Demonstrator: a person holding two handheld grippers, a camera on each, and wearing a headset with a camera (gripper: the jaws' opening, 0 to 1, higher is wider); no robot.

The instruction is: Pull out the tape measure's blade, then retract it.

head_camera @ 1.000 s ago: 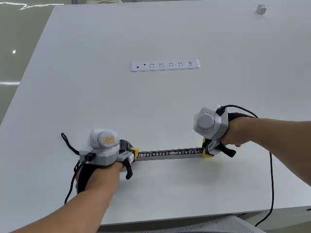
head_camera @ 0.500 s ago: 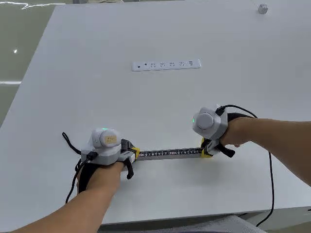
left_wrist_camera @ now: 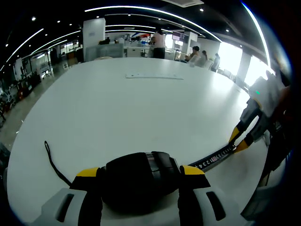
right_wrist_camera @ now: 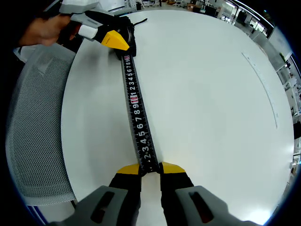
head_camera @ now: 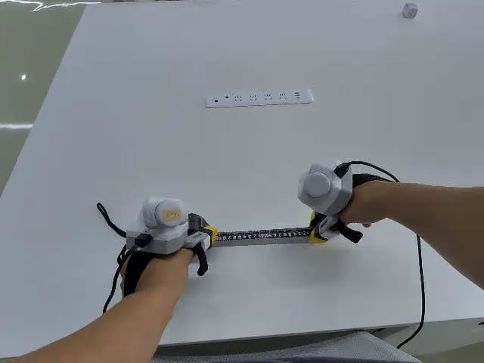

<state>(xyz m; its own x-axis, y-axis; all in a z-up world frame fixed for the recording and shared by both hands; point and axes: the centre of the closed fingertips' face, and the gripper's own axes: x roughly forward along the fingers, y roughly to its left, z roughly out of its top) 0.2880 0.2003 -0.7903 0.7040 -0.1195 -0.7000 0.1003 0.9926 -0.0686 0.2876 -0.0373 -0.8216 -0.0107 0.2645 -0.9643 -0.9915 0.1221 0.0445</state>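
The tape measure's case (left_wrist_camera: pixel 141 181) is a rounded black body of smooth plastic. It sits on the white tabletop (head_camera: pixel 227 166) near the front edge, clamped between the two yellow-tipped fingers (left_wrist_camera: pixel 87 173) of the left gripper (left_wrist_camera: pixel 140 172). Its blade (right_wrist_camera: pixel 138 120) is drawn out flat across the table: a narrow black strip printed with white numerals and a few red marks. It runs from the case's mouth to the right gripper (right_wrist_camera: pixel 149 168). That gripper's yellow pads (right_wrist_camera: pixel 128 168) are pinched together on the blade's free end, close to the numerals 1 and 2.

In the head view the blade (head_camera: pixel 261 236) lies as a straight dark line between the left gripper (head_camera: pixel 206 236) and the right gripper (head_camera: pixel 318 234). Both have grey and white housings and are held low over the table.

A thin black wrist strap (left_wrist_camera: pixel 51 162) trails loosely on the surface behind the case. Farther back on the table lies a long white power strip (head_camera: pixel 259 97) with a row of sockets. A small grey object (head_camera: pixel 409 10), too small to identify, sits near the far corner. The right gripper view shows the grey mesh back of a chair (right_wrist_camera: pixel 40 132) beside the table's rounded edge.
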